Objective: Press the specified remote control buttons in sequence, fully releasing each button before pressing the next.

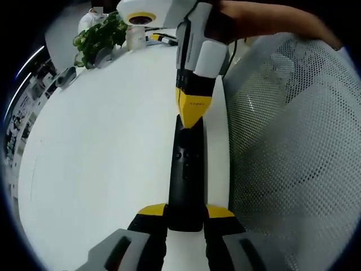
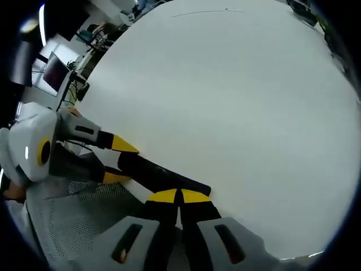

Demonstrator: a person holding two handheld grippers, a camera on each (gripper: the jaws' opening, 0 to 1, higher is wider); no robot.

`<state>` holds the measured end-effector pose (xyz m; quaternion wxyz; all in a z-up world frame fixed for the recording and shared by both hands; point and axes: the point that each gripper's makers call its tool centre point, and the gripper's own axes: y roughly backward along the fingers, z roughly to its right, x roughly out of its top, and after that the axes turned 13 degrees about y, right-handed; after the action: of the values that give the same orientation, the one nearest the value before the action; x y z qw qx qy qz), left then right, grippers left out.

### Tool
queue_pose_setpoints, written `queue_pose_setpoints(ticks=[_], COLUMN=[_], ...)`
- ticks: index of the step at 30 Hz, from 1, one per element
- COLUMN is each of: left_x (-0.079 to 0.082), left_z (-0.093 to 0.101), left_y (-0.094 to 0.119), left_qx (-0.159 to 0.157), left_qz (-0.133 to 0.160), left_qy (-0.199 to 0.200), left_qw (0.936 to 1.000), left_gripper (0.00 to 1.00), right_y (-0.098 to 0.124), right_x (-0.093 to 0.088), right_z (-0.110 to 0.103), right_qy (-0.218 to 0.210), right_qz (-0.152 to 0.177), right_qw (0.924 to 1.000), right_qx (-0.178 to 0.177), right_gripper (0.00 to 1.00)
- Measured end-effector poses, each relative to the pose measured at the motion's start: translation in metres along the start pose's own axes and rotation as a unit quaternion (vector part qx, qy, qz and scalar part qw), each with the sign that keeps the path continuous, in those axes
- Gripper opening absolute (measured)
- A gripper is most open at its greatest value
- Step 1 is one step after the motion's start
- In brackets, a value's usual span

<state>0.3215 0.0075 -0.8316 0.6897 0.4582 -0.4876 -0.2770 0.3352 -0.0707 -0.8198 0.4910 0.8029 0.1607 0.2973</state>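
Slim black plastic remote (image 1: 186, 175) pinched at 6 o'clock end by left tongs (image 1: 185, 213) | long axis 6–12 across white worktop (image 1: 101, 158) | right tongs (image 1: 192, 110), tips pressed together, poised at 12 o'clock end, nearer the buttons.

White table (image 1: 101, 147) — mesh chair (image 1: 293, 147) beside

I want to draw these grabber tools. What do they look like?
The left gripper has black jaws with yellow tips on a grey body. The right gripper has a yellow wedge tip with small dark lettering, a black band, and a white-and-grey body.
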Motion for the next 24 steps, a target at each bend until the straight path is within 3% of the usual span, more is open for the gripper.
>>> queue_pose_setpoints(ticks=[24], left_x=[0.0003], left_z=[0.0001], left_y=[-0.0005], left_qx=[-0.001], left_qz=[-0.001], left_qy=[0.0], left_qw=[1.0], left_gripper=[0.25], right_y=[-0.0038], right_x=[-0.0018], right_z=[-0.0002], right_qy=[0.005], right_qz=[0.0], right_qw=[1.0], right_qx=[-0.003], right_gripper=[0.0])
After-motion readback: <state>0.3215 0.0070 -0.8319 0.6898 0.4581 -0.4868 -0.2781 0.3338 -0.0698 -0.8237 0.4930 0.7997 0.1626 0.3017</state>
